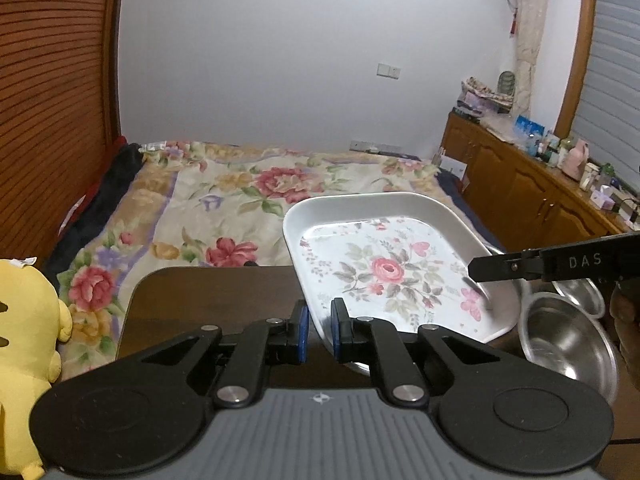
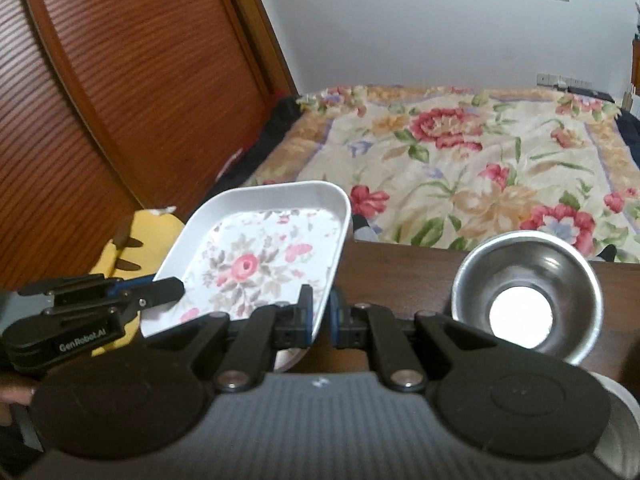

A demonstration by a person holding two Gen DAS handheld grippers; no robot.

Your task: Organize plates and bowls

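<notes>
Two tools grasp one floral plate (image 1: 384, 264): left tool (image 1: 320, 330) clamps its left rim, right tool (image 2: 320, 316) its right rim, raised above the counter (image 1: 208, 300). Transfer step; next needs level, matched travel toward the steel bowls (image 2: 528, 296).

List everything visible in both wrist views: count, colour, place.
floral tray: 1, white with pink rose print, tilted above the table, gripped at two rims
steel bowls: at least 2, silver, on the table right of the tray
table: 1, dark brown, under the tray
plush toy: 1, yellow, left of the table
bed cover: 1, cream with red flowers, behind the table
cabinet: 1, brown wood, right wall, top cluttered
slatted door: 1, reddish brown, left
left tongs: 1, black with blue pads, shut on the tray's rim
right tongs: 1, black with blue pads, shut on the opposite rim
</notes>
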